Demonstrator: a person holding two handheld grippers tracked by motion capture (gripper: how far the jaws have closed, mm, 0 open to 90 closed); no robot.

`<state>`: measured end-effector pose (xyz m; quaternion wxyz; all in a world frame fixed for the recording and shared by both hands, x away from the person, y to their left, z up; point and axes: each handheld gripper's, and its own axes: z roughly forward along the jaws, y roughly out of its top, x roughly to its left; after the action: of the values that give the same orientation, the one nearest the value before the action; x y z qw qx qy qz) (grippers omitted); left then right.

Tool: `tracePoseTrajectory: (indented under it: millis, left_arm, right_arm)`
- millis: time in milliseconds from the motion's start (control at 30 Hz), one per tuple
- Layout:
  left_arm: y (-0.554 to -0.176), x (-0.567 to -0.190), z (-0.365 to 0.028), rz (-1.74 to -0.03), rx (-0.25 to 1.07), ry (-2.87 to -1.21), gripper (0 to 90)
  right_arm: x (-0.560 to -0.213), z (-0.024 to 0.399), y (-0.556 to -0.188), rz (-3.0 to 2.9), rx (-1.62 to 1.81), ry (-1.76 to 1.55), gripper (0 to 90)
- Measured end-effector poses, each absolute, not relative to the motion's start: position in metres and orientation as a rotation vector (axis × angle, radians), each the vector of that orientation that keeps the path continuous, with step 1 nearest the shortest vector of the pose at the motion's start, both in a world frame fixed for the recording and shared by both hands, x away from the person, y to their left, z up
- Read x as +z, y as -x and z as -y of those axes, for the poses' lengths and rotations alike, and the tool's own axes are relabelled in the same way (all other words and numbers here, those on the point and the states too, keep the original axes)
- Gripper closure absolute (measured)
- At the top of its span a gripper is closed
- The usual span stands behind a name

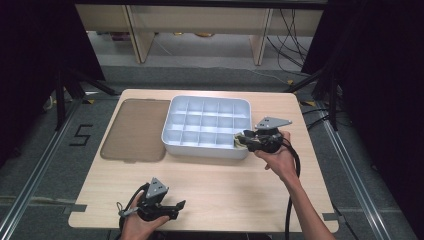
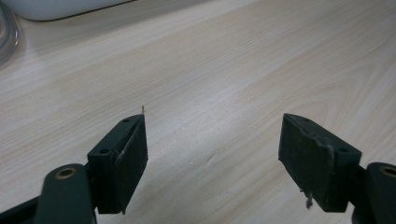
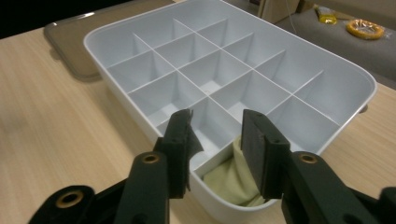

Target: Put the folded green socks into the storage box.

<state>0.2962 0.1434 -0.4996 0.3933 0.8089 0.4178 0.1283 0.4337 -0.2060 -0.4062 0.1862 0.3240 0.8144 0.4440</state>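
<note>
1. R gripper [image 3: 217, 140] sits over the near-right corner of the white divided tray [image 1: 172, 112], jaws pointing into the corner compartment.
2. Jaws partly apart, nothing pinched. Pale yellow cloth [image 3: 229, 179] lies bunched in that corner compartment, below and between the jaws. Right jaw overlaps the cloth in the right gripper view; can't tell if it touches. Pads aren't squeezing it.
3. High view: R gripper [image 1: 245, 140] at the tray's right end, cloth [image 1: 239, 143] just visible at the rim. Hand holds it from the table's right side, cable trailing back along the forearm.
4. L gripper [image 2: 212, 154] spread wide, empty, bare wooden table [image 2: 233, 70] between the pads. High view puts it [image 1: 180, 205] near the front-left edge, well apart from the tray.
5. Other tray compartments look empty as far as visible.
6. Brown translucent lid [image 1: 135, 130] lies flat on the table, just beside the tray's left side.
</note>
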Motion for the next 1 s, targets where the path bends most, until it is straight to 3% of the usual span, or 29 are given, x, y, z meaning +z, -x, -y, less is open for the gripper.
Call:
tracePoseTrajectory:
  millis: [467,1000]
  left_arm:
    - [-0.298,-0.501,-0.147,-1.076,0.377,-2.037,23.5]
    - [-0.293,-0.503,-0.138,-1.053,0.356,-2.048,22.3]
  right_arm:
    - [-0.413,0.214,-0.408,-2.27,1.328,-0.97,44.3]
    - [-0.42,0.222,-0.393,-2.256,1.364,-0.994,37.3]
